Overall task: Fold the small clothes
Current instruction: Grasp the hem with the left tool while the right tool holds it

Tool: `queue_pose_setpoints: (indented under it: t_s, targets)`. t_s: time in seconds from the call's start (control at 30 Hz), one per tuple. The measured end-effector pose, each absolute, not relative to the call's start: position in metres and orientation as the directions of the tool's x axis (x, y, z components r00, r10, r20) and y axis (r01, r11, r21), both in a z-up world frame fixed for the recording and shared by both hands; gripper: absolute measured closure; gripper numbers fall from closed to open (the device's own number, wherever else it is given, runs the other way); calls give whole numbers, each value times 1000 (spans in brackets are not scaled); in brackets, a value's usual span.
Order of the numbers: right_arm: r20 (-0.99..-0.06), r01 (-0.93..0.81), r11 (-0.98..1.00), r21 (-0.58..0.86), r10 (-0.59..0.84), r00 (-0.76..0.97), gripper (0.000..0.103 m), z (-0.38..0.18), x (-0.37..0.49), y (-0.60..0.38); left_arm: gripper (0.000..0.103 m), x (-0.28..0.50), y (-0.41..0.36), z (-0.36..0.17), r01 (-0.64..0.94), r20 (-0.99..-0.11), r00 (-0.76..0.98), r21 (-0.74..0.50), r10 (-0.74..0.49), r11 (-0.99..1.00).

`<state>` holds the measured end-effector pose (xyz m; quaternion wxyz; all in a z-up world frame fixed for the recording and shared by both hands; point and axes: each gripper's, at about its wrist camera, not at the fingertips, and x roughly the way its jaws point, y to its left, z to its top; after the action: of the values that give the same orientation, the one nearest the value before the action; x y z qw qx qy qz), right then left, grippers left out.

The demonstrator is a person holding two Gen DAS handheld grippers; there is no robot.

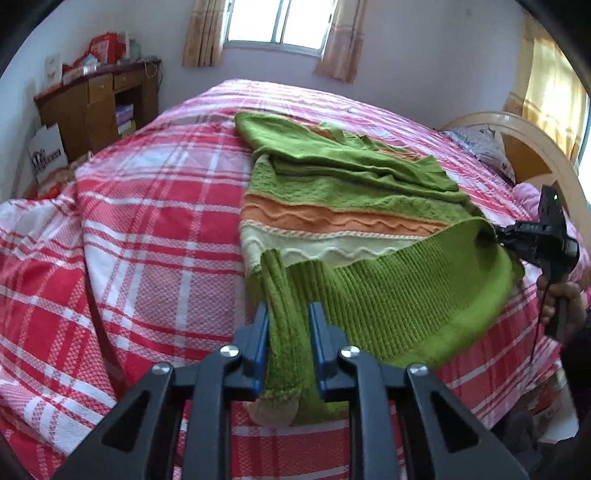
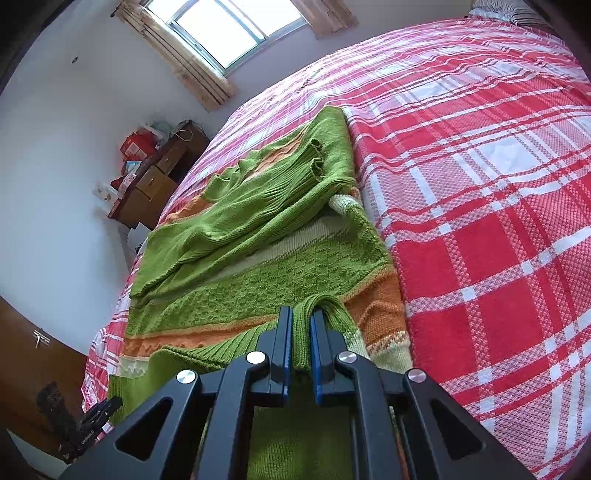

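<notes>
Left gripper (image 1: 287, 314): blue pads clamped on a bunched fold of the ribbed green hem, near-left corner of the sweater (image 1: 343, 206). Right gripper (image 2: 301, 325): pads pinched on the other hem corner, a narrow ridge of green knit standing between them; from the left wrist view it shows at far right (image 1: 532, 243), held by a hand (image 1: 561, 299), hem edge lifted off the bed there. Count: two grippers, one sweater (green with orange and cream bands), two sleeves (image 2: 295, 173) folded across its chest, cuffs side by side. Sweater lies lengthwise on the bed, neck end away from the grippers, hem end raised between both clamps. Surface: one bed with red, pink and white plaid bedspread (image 1: 147, 229), rumpled at the near-left edge. Room: pale walls, one window (image 1: 280, 22) with two tan curtain panels, second yellow curtain (image 1: 550, 85) at far right. Around: one wooden desk (image 1: 99, 103) in the corner, cluttered with red bags and boxes; one white paper bag (image 1: 48, 155) leaning below it; curved headboard (image 1: 517, 136) with a grey patterned pillow (image 1: 480, 144) beside it. Nothing lies on the sweater besides its own sleeves.
</notes>
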<state>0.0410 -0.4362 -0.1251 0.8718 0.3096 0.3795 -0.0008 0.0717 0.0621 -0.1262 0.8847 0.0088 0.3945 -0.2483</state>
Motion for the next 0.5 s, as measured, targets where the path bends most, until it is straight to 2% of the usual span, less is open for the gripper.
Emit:
queue_pose_setpoints:
  t_s: [0.23, 0.33, 0.5]
  targets:
    - [-663, 238, 808, 540, 233, 712, 95, -125, 41, -436, 81, 63, 57, -114, 492, -641, 615, -141, -458, 859]
    - [-661, 235, 807, 541, 236, 712, 95, -126, 41, -437, 80, 68, 56, -120, 490, -662, 600, -139, -449, 861]
    - [-660, 235, 807, 541, 234, 714, 94, -126, 41, -437, 78, 77, 60, -140, 446, -710, 544, -206, -446, 871]
